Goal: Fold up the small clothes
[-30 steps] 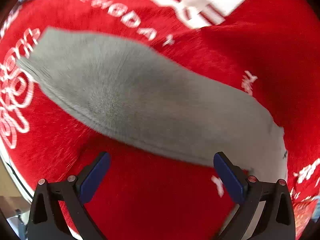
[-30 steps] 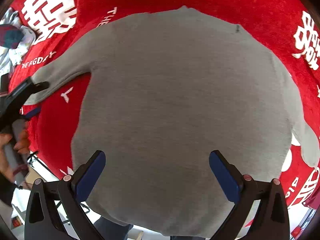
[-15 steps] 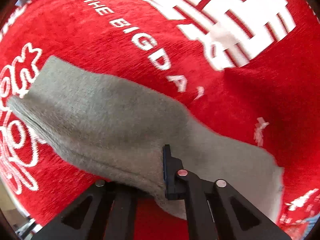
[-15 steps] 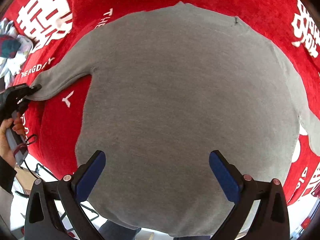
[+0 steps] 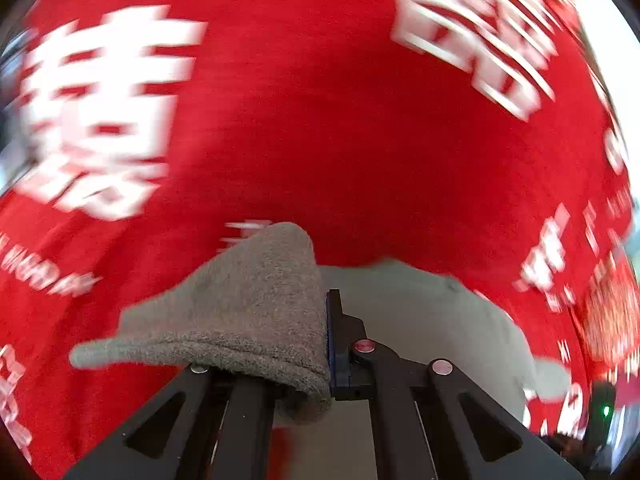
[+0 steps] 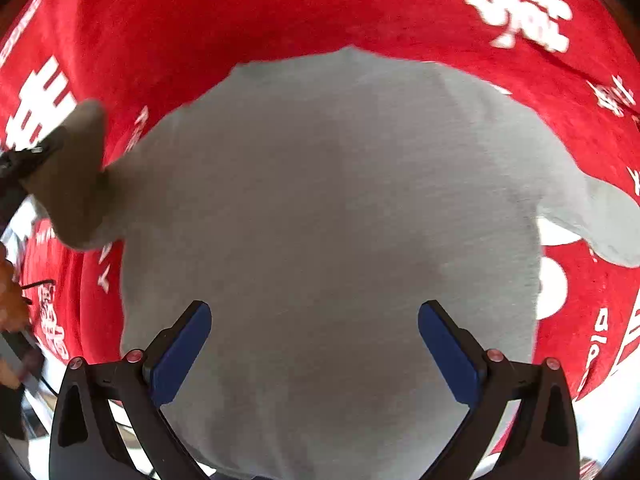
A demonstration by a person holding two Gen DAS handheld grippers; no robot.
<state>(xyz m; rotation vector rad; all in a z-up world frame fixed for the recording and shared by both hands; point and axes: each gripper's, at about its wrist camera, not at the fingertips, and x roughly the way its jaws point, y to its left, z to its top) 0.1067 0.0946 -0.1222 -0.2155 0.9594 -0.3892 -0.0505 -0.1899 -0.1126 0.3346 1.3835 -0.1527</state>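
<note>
Left tongs (image 5: pixel 326 344) pinch the sleeve (image 5: pixel 248 312) of the grey knit sweater (image 6: pixel 332 220) on the red printed cloth (image 6: pixel 280 12); right tongs (image 6: pixel 314 344) hover agape.

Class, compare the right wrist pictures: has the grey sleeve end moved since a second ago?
Yes. The sleeve end, clamped in the left tool, has lifted off the red cloth toward the sweater body.

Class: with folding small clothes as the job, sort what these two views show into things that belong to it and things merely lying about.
Belongs to the job:
- grey top
- its sleeve, clamped in the left gripper
- right gripper, open above the top

Lying about:
- red printed cloth
</note>
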